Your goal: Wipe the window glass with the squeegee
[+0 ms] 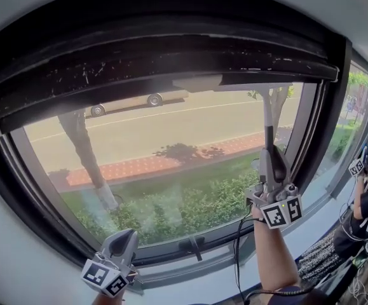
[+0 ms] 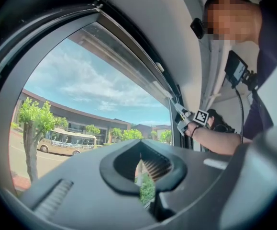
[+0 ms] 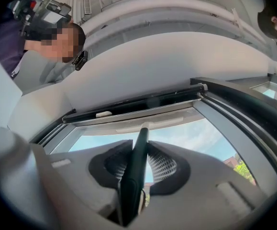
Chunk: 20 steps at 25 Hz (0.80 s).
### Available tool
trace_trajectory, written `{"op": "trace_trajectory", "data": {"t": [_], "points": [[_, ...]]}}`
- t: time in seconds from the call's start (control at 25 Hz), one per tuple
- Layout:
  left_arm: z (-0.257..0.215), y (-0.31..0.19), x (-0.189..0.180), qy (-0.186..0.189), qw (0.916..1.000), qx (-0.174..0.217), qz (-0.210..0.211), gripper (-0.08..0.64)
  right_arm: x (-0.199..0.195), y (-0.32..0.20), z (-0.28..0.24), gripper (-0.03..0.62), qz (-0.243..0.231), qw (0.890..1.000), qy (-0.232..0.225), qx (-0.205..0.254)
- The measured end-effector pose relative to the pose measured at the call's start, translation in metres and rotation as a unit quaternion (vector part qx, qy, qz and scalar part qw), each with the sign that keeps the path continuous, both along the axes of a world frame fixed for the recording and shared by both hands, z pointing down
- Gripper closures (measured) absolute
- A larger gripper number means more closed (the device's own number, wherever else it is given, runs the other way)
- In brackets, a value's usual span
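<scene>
Clamping the squeegee (image 1: 269, 129) by its dark handle, the right gripper (image 1: 272, 161) has its jaws closed to the width of that handle. In the right gripper view the handle (image 3: 134, 174) runs up between the ribbed pads (image 3: 163, 164) and out past the tips. From the right gripper (image 3: 139, 145) the tool rises straight up. Its pale blade (image 1: 234, 83) lies level across the top of the window glass (image 1: 164, 138), just under the dark upper frame (image 1: 171, 59), toward the pane's right side. The forearm (image 1: 274, 253) behind this gripper is bare and stretched upward, and a cable hangs beside it.

The left gripper (image 1: 128, 237) is low at the pane's bottom left corner, just beside the lower frame (image 1: 190, 250), well apart from the squeegee. In the left gripper view its jaws stand together at the tips with nothing between them. Only greenery shows through the slit behind the left gripper's (image 2: 140, 143) tips.
</scene>
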<state>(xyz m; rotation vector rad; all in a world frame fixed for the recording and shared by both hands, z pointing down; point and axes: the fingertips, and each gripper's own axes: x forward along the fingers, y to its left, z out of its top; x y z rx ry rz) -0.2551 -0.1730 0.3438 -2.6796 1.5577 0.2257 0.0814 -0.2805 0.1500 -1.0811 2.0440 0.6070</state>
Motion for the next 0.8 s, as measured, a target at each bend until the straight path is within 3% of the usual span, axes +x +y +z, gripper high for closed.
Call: {"op": "trace_trajectory", "data": {"t": [0.44,0.8], "points": [[0.010,0.001,0.035,-0.002,0.9987,-0.016,0.048,0.557,0.000,0.011,0.038,0.489,-0.004,0.999,0.002,-0.042],[0.021,0.016,0.036,0.005,0.9992,-0.026,0.030,0.557,-0.001,0.013,0.067,0.489,-0.029,0.998,-0.012,-0.062]]}}
